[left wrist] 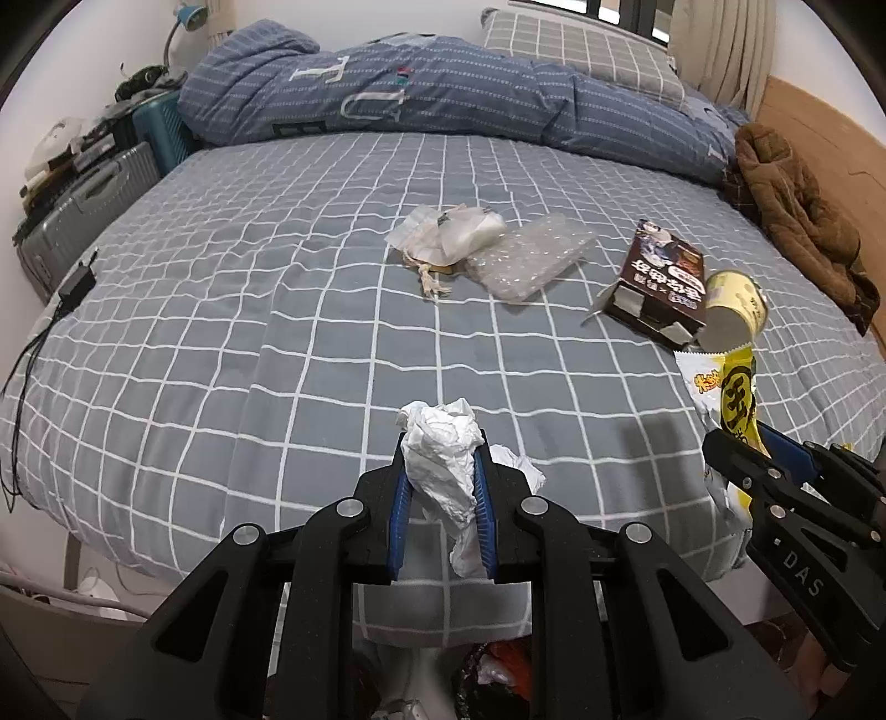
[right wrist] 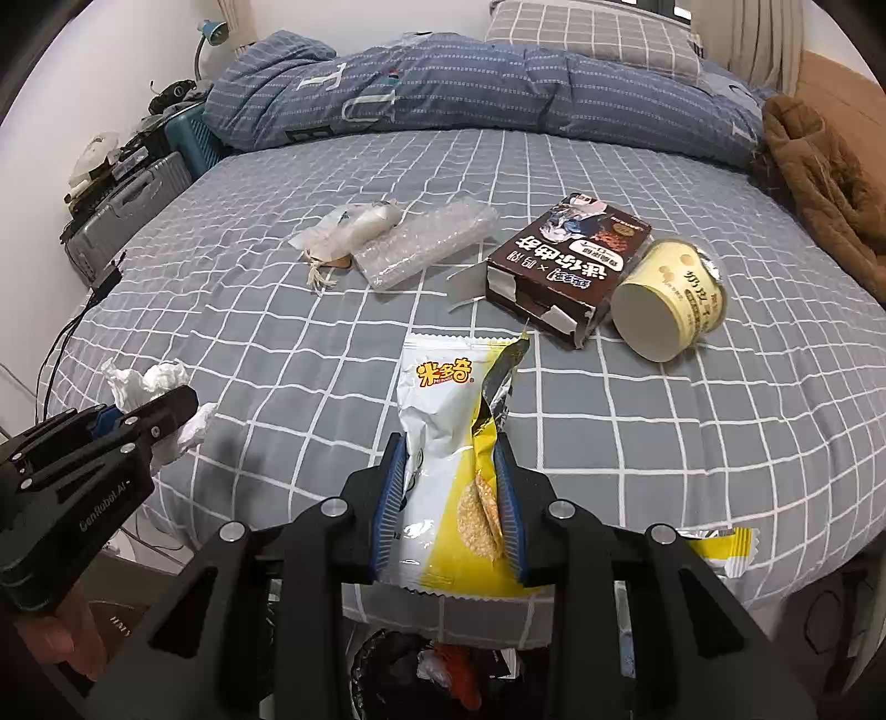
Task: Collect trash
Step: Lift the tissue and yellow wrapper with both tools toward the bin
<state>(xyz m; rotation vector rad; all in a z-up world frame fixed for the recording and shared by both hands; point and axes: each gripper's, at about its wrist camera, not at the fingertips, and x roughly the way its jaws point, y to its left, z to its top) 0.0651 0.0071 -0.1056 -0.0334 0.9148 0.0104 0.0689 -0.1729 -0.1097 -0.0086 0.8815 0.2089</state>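
Note:
My left gripper (left wrist: 441,443) is shut on a crumpled white tissue (left wrist: 440,459) near the bed's front edge; it also shows in the right wrist view (right wrist: 149,421). My right gripper (right wrist: 449,448) is shut on a white and yellow snack wrapper (right wrist: 448,459), seen at the right in the left wrist view (left wrist: 736,399). On the bed lie a brown cookie box (right wrist: 570,266), a tipped yellow cup (right wrist: 664,299), a bubble-wrap bag (right wrist: 426,243) and a clear plastic bag (right wrist: 349,227). A trash bin (right wrist: 421,664) with dark bag sits below the grippers.
A grey checked bed sheet (left wrist: 277,332) covers the bed. A rolled blue duvet (left wrist: 415,94) and a pillow (left wrist: 581,50) lie at the back. A brown coat (left wrist: 797,221) lies at the right. Suitcases (left wrist: 94,199) stand left, with a charger and cable (left wrist: 72,288) on the bed's left edge.

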